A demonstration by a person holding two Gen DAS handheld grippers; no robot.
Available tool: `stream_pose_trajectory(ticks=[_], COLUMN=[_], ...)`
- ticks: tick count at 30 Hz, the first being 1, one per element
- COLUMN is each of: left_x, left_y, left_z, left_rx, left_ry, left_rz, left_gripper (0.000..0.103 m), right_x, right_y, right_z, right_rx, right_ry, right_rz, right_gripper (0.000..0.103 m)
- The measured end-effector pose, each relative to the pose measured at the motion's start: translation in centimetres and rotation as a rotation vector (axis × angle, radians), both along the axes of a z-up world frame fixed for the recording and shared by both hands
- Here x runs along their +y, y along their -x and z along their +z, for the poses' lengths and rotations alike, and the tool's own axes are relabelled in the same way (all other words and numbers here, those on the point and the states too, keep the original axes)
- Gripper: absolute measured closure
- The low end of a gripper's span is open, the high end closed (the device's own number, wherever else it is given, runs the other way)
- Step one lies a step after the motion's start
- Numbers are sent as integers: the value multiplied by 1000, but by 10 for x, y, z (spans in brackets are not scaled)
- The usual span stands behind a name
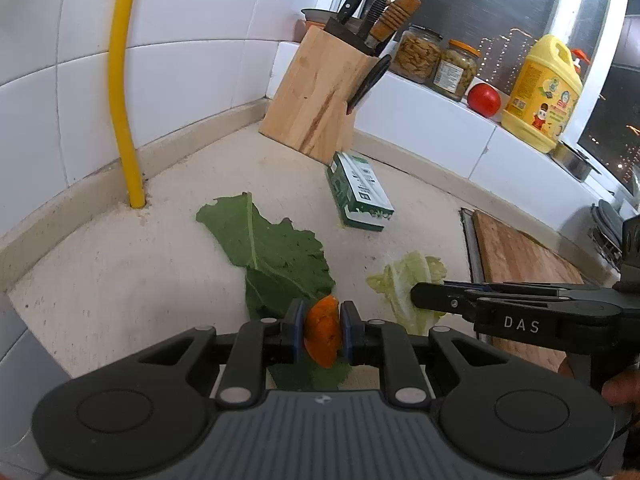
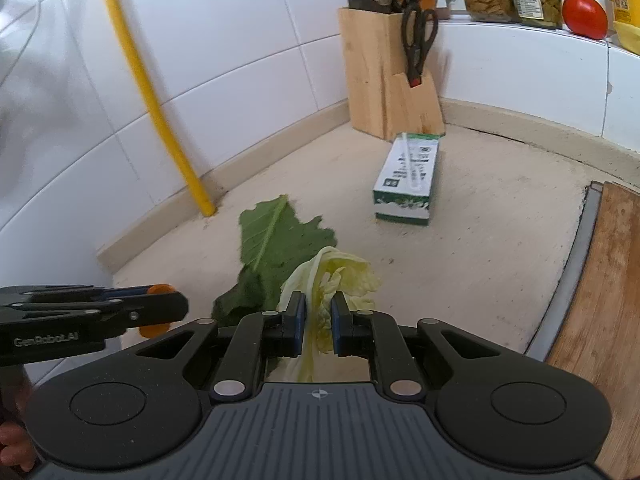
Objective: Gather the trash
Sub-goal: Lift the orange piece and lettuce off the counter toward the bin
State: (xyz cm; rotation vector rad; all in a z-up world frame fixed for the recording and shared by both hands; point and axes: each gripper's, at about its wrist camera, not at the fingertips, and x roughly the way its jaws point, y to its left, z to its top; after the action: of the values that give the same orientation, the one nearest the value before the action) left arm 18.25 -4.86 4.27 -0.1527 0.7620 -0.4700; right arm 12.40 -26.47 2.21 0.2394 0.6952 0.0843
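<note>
Orange peel, dark-green leaf, pale-green cabbage

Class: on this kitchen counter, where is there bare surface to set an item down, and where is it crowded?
Bare counter lies between the green carton and the cutting board, and left of the dark leaf toward the yellow pipe. The front centre is crowded: both claws, leaf, pale cabbage, and orange peel.

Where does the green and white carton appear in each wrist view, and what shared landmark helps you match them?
Left wrist view: the carton lies on the counter just right of centre, in front of the knife block.
Right wrist view: the carton lies right of centre, upper middle, again in front of the knife block.
Shared landmark: the knife block.
</note>
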Motion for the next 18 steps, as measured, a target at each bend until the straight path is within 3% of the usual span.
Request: stream_pose_trajectory(ticks=[11, 18], left_x=[18, 47], left_y=[27, 47], left_z=[4, 2], left_rx=[-12, -5], left_ry=[-4, -4], left_rz=[30, 105], left_gripper=[88, 88], right_x=[38, 70], right_y=[14, 14], right_z=[4, 6], right_rx=[6, 7], right_ry=[9, 17], right_rz=[80, 169], right_gripper=[85, 85])
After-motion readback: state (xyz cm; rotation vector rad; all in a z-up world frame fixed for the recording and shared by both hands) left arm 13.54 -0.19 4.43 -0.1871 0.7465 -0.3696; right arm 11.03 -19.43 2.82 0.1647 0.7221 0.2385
